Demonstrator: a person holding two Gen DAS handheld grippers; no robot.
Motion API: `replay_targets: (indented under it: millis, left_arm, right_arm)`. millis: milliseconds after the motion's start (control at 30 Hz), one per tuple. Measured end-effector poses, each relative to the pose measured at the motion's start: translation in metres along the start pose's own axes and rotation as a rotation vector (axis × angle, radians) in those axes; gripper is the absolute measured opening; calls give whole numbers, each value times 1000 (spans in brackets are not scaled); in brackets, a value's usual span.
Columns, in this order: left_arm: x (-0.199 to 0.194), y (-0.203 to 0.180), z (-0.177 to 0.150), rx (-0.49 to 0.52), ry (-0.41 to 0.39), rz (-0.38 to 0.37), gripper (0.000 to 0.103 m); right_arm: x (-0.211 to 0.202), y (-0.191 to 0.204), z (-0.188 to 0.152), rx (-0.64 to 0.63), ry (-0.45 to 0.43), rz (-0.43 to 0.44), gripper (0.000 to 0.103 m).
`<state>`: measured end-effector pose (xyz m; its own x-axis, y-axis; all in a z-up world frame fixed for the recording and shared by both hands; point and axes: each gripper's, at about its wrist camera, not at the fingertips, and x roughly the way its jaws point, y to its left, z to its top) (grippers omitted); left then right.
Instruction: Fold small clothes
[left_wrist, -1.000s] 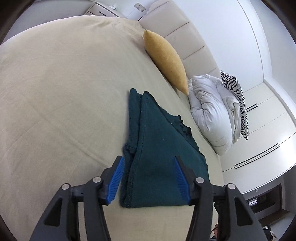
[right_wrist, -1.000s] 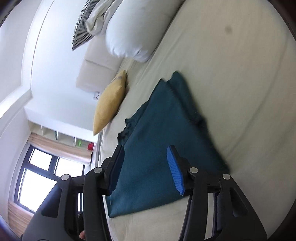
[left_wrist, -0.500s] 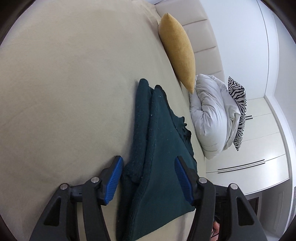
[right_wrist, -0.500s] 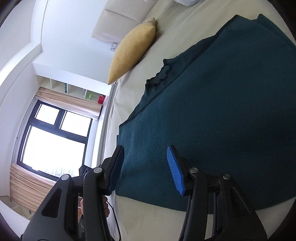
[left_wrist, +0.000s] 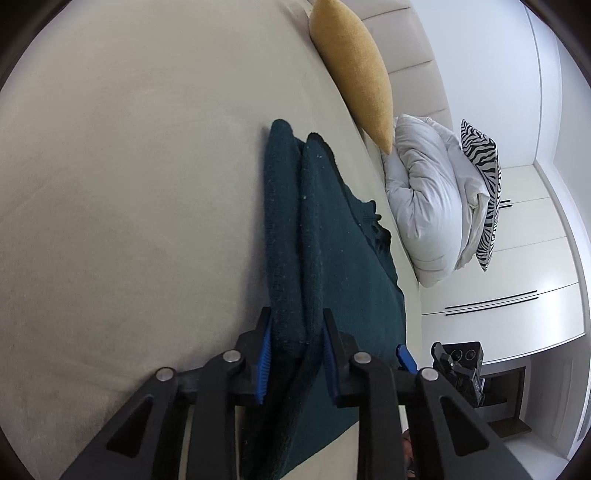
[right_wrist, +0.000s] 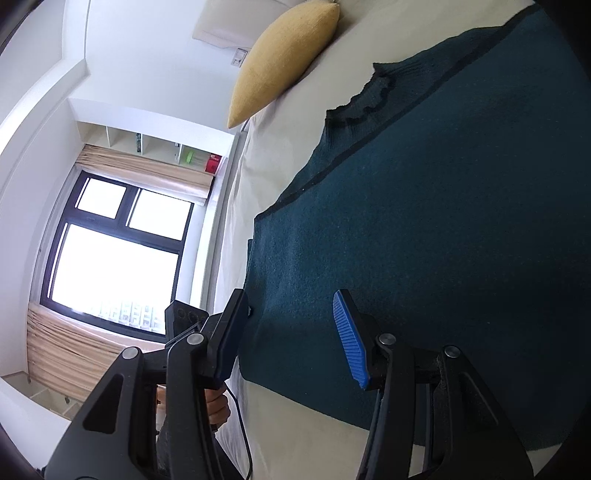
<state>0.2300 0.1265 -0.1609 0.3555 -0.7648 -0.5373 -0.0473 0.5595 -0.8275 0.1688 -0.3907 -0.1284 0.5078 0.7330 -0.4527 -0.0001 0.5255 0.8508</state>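
left gripper (left_wrist: 297, 354) now clamped on sweater (left_wrist: 332, 236) (folded edge)

Left wrist view: low over the bed (left_wrist: 129, 184), very near, facing along the garment's (left_wrist: 332, 258) folded edge toward the headboard.
Right wrist view: close above the garment (right_wrist: 443, 240), tilted, facing the window (right_wrist: 118, 254).
Shared: garment, bed, yellow pillow (left_wrist: 354, 66) (right_wrist: 284, 55).
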Motion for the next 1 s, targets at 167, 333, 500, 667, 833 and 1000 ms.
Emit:
replay_targets:
  millis: [167,333,500,667,833,1000]
  left_arm:
    - [-5,1,-1,11,-28,7,22]
    - [-5,-8,-3,81,-42,63,21]
    - [-5,-14,-3,113,-39,92,20]
    - [-6,-42,-4,163,-39,107,18]
    - [10,-101,-9,262,-23,122,18]
    - [67,-184,-35,403,32,94,18]
  right_arm:
    - [30,14,9,-31,52,-22,48]
    - [65,15,18,-54,118,-81,47]
    - [82,-4,19,-14,106,-81,45]
    - [74,-11,29,32,106,-27,46]
    - [41,-33,50,98,56,22,48]
    - [-13,-64,74,189,-31,78,48]
